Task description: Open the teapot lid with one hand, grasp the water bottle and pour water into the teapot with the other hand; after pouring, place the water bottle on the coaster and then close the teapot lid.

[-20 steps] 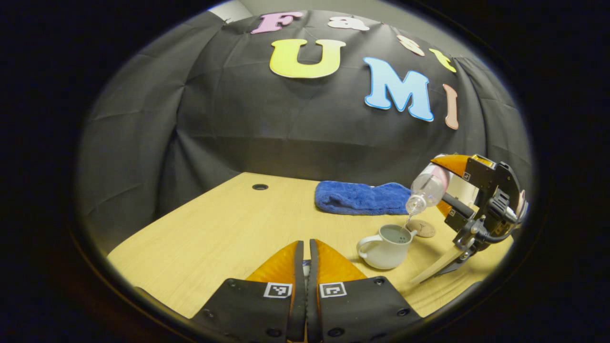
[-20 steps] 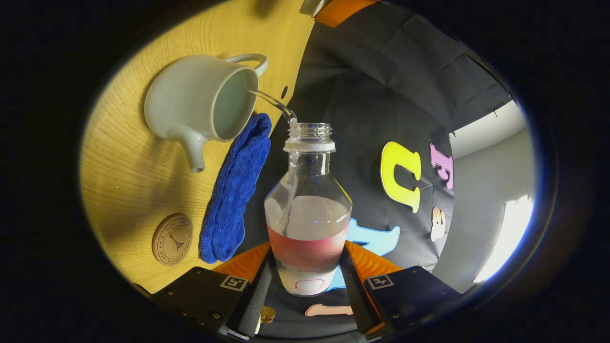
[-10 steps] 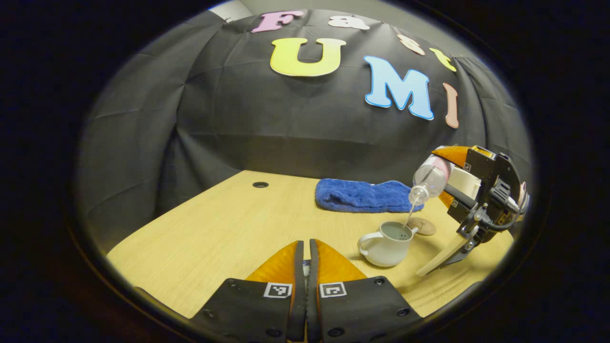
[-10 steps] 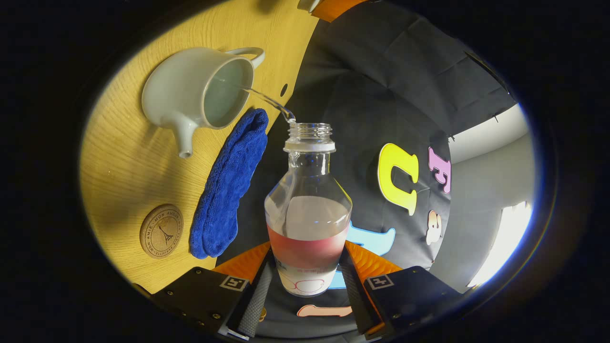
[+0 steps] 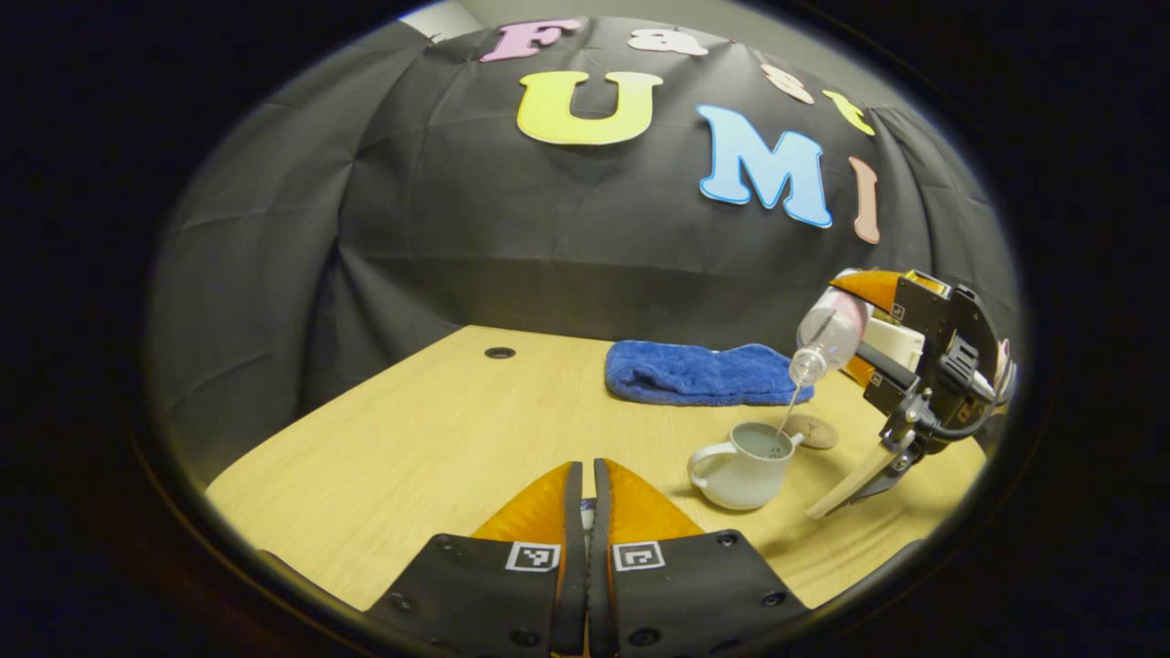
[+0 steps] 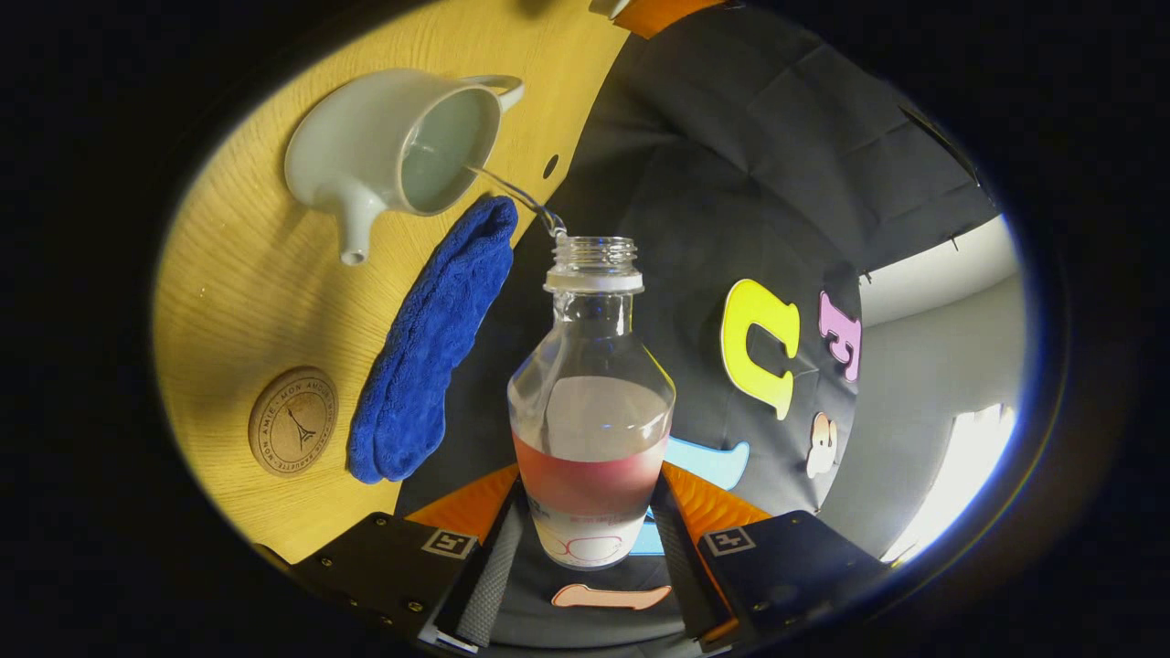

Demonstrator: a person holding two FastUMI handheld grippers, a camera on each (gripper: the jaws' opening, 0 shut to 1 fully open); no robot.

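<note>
Teapot (image 5: 742,468) before towel (image 5: 696,374), coaster (image 5: 812,430) just beside, all on table (image 5: 439,439)

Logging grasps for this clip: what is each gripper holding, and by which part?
The right gripper holds the bottle by its lower body, tilted over the teapot. The left gripper is nearly closed; whether it pinches anything, such as the lid, cannot be told.
</note>
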